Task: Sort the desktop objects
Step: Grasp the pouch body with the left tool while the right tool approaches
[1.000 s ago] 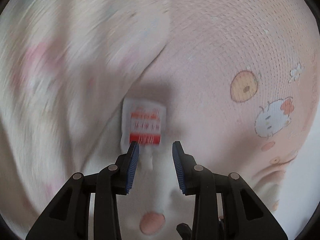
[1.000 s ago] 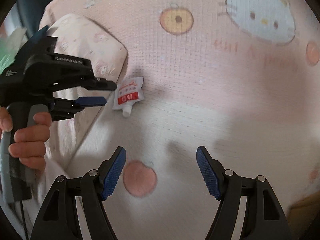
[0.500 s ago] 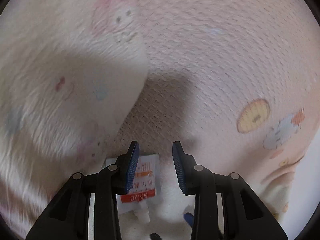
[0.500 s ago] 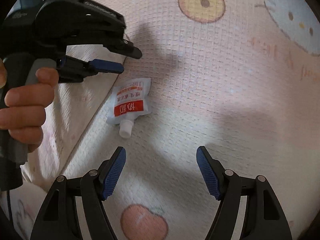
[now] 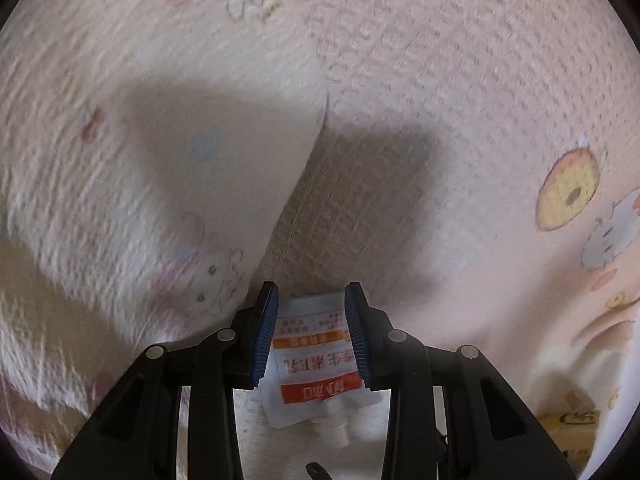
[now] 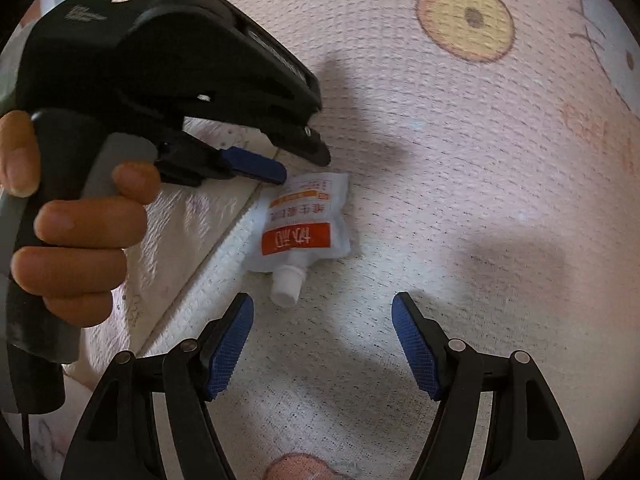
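Observation:
A small white spout pouch (image 6: 304,220) with a red-orange label lies flat on the pink printed blanket, its cap toward my right gripper. In the left wrist view the pouch (image 5: 314,360) shows between the blue pads of my left gripper (image 5: 312,332). That gripper is open and its pads are not pressing on the pouch. Seen from the right wrist, the left gripper (image 6: 304,164) hovers over the pouch's top edge, held by a hand (image 6: 80,232). My right gripper (image 6: 322,344) stands open and empty just short of the pouch's cap.
A soft cream pillow (image 5: 140,200) with faint cartoon prints rises right beside the pouch on the left. The pink blanket (image 6: 480,200) with fruit and cat prints spreads to the right. A yellow box edge (image 5: 568,420) shows at the lower right.
My left gripper has come forward and down over the pouch, which now sits between its fingers. My right gripper has drawn closer to the pouch. Neither gripper's gap has changed.

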{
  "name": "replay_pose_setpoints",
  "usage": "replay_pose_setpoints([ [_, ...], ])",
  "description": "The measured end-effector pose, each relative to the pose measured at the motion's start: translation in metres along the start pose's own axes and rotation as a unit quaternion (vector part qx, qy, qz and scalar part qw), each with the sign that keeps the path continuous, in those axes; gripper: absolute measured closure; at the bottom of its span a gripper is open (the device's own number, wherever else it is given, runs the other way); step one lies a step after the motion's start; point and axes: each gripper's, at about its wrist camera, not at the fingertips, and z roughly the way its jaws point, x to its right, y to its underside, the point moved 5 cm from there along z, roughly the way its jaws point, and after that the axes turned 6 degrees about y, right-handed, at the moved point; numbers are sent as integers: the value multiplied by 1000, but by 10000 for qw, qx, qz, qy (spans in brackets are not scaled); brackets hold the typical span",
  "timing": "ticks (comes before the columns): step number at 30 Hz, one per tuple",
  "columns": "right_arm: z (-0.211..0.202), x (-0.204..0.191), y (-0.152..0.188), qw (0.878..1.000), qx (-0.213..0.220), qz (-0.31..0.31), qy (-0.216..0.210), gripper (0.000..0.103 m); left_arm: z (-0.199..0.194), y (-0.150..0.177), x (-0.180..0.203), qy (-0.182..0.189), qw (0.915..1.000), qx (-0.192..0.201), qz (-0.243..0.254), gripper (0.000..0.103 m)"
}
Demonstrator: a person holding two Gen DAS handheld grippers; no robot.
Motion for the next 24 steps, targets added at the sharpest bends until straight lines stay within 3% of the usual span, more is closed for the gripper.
replay_pose_setpoints([
  [6,5,2,4,9997,-23,87,-225,34,5,23,7,382,9973,-517,346,65],
  [8,1,5,5,9996,-1,143,-246,38,6,30,10,446,9964,-616,367,65],
  [14,-12,25,23,9992,-183,357,-57,41,10,54,31,437,9925,-862,754,65],
  [24,-56,70,78,9921,-526,1037,477,42,25,123,88,740,9742,-1591,1421,65],
])
